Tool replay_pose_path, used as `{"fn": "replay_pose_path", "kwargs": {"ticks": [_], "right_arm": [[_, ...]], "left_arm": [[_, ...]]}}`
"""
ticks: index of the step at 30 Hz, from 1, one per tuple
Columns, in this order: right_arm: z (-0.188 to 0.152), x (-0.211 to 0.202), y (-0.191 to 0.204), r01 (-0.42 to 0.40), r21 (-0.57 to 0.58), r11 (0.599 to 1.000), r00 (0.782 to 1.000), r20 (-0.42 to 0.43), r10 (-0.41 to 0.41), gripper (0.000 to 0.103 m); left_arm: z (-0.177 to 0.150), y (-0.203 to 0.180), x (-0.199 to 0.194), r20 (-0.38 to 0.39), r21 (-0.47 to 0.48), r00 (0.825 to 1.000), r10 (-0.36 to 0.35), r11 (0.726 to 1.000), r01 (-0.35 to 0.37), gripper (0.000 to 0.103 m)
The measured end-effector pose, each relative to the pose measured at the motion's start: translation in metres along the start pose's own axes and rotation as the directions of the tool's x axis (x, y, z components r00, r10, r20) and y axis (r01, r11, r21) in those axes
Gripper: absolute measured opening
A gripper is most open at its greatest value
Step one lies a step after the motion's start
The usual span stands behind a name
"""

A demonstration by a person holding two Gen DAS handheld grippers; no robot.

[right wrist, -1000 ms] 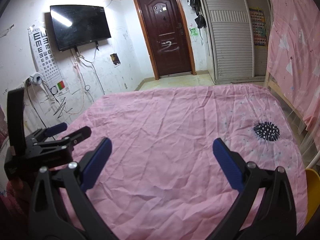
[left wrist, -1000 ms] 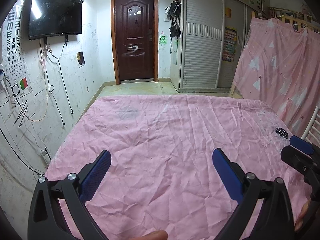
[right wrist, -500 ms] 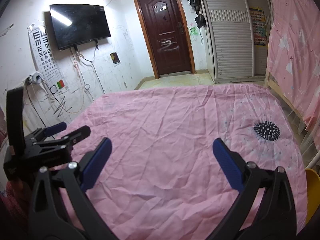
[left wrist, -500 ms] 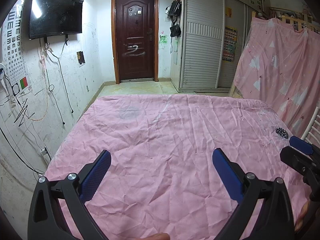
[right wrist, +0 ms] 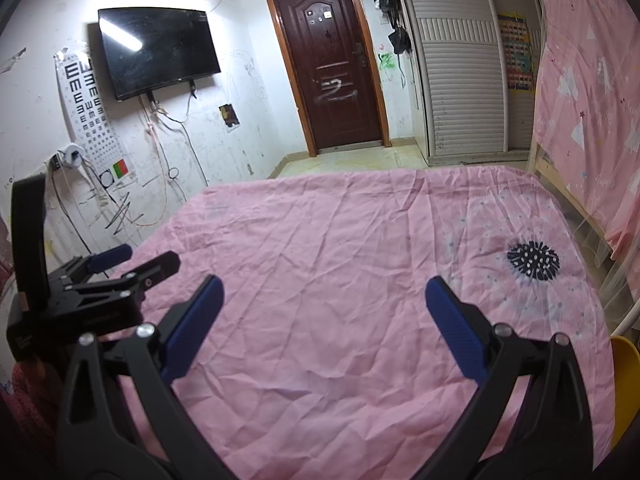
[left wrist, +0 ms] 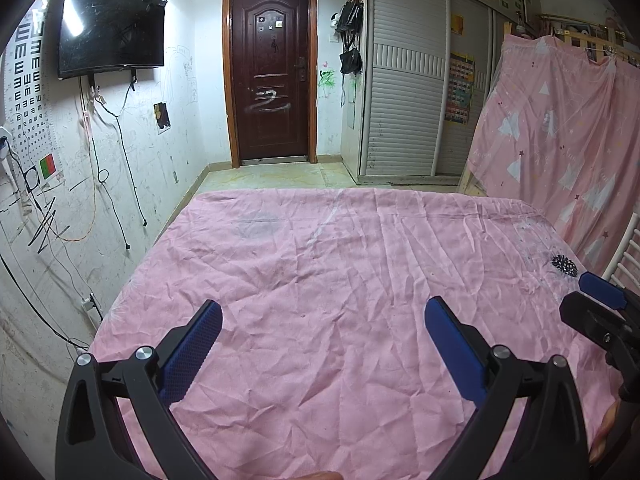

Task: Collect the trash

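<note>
My left gripper (left wrist: 322,312) is spread wide, its blue-padded fingers (left wrist: 192,352) far apart with nothing between them, held above the near part of a wrinkled pink sheet (left wrist: 340,280) that covers the flat surface in front of me. My right gripper (right wrist: 320,292) is just as wide, its pads (right wrist: 452,320) bare, hovering over the same sheet a little to the right. Each tool shows at the edge of the other's view: the right one pokes in at the far right of my left camera (left wrist: 600,312), and the left one sits at the lower left of my right camera (right wrist: 92,288). I see no trash on the sheet in either view; the cloth bears only creases, a faint grey smudge (left wrist: 256,226) toward its far left, and a dark spiky printed flower (right wrist: 532,260) near its right edge. A yellow curved object (right wrist: 622,380) peeks out past the sheet's near right corner; I cannot tell what it is. Beyond the sheet's far edge lies pale floor leading to a dark brown door (left wrist: 272,76). A black television (left wrist: 112,24) hangs on the scuffed white wall to the left, with an eye chart (right wrist: 90,108) beside it and loose cables below. To the right stands a white slatted wardrobe (left wrist: 404,88), and a pink patterned cloth (left wrist: 560,140) hangs along the right side.
</note>
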State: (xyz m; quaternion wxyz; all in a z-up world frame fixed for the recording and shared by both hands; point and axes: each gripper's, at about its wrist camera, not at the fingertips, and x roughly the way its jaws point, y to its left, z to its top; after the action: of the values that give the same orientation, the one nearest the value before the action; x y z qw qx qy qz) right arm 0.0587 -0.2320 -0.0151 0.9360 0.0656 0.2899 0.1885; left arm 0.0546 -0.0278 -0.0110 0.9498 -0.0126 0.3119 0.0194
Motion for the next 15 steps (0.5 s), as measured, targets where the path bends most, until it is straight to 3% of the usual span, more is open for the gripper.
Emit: {"fn": "replay_pose_path", "kwargs": {"ticks": [15], "right_arm": [[-0.0010, 0.0003, -0.0002, -0.001, 0.002, 1.000, 1.000, -0.002, 0.001, 0.097]], "left_arm": [[-0.0010, 0.0004, -0.0001, -0.002, -0.003, 1.000, 0.003, 1.000, -0.003, 0.094]]}}
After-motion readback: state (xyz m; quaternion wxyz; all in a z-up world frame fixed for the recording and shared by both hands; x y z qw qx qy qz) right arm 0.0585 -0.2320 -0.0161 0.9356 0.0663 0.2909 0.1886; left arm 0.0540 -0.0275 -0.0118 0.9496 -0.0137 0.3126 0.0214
